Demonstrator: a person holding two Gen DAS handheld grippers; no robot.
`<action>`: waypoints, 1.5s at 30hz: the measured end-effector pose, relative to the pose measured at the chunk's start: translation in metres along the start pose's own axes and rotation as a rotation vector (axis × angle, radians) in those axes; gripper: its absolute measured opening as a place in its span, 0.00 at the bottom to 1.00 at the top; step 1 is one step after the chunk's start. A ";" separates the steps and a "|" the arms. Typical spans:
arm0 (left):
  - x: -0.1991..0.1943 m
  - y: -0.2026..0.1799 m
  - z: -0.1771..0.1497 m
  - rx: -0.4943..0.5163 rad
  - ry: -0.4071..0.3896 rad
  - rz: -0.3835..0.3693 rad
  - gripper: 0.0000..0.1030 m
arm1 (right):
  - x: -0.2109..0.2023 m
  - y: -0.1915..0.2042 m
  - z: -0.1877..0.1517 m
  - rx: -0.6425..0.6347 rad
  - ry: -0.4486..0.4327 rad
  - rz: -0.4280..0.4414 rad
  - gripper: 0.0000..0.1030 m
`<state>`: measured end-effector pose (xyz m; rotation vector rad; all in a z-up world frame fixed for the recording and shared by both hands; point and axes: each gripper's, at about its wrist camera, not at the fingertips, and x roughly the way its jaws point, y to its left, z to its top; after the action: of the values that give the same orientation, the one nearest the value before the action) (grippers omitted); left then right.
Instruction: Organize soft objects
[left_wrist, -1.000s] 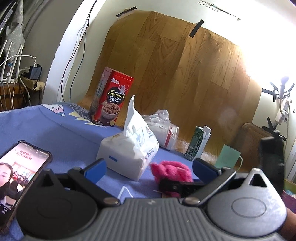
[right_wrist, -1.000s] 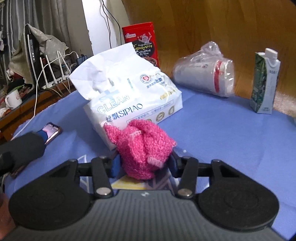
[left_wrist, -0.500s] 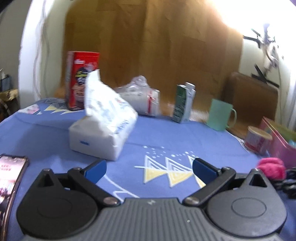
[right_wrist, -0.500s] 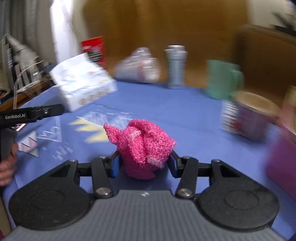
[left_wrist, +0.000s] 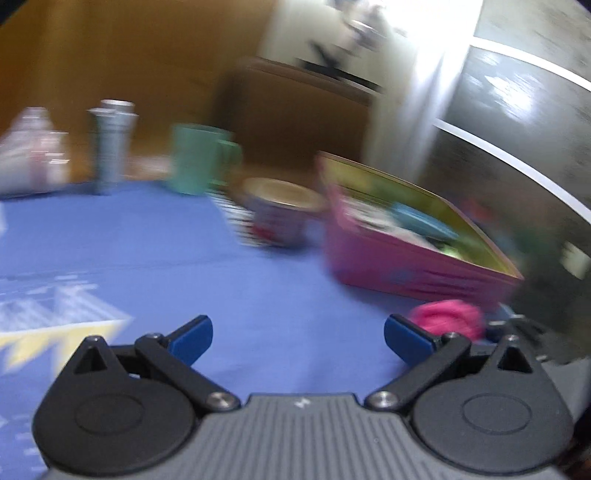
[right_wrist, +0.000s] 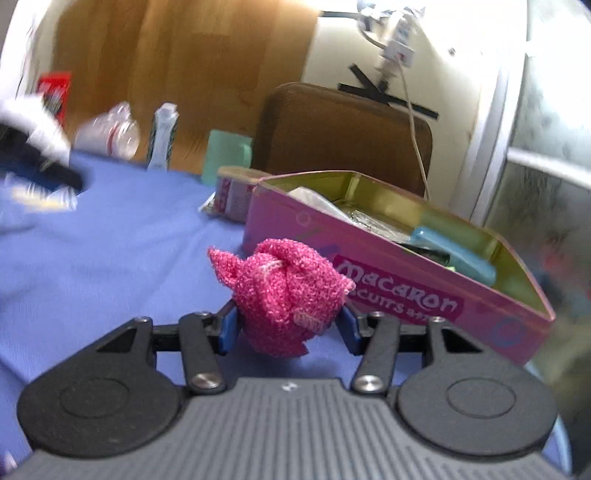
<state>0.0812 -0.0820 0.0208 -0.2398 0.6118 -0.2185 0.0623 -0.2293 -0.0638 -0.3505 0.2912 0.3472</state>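
Blue cloth with a yellow and white pattern covers the table (right_wrist: 110, 258), and everything sits on it in front of a wood-panelled wall. Nearest in the right wrist view, the right gripper (right_wrist: 288, 328) has a pink knitted ball (right_wrist: 284, 291) between its jaws, which are opening now; the left pad seems to touch the knit, while a sliver of gap shows at the right pad, so the hold looks about gone. The ball hangs low over the cloth, just short of the near wall of a pink biscuit tin (right_wrist: 399, 295) lettered "Macaron". The left gripper (left_wrist: 297, 338) is empty, its jaws wide, pointed across the table toward the same tin, with the ball off to its right. The step in hand appears to be delivering the ball to the tin, yet it is in front of the wall, not over the opening. I judge the next move needs the ball lifted above the rim and forward before it is let go; otherwise it lands on the cloth. Inside the open tin lie a light blue piece, something green and some pale wrapped items; details are unclear. Behind stand a small round tin (right_wrist: 232, 192), a green mug (right_wrist: 225, 162), a carton (right_wrist: 162, 136) and a brown chair back (right_wrist: 343, 133).
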 end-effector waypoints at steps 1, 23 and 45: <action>0.007 -0.010 0.001 0.007 0.022 -0.037 1.00 | 0.000 0.003 -0.003 -0.013 -0.002 0.012 0.63; 0.059 -0.116 0.025 0.212 0.164 -0.233 0.53 | -0.017 -0.065 0.003 0.298 -0.163 0.185 0.32; 0.152 -0.211 0.078 0.332 0.074 -0.104 0.88 | 0.016 -0.180 -0.002 0.447 -0.171 -0.211 0.52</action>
<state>0.2209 -0.3113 0.0612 0.0581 0.6268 -0.4259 0.1443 -0.3842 -0.0205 0.0890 0.1557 0.0970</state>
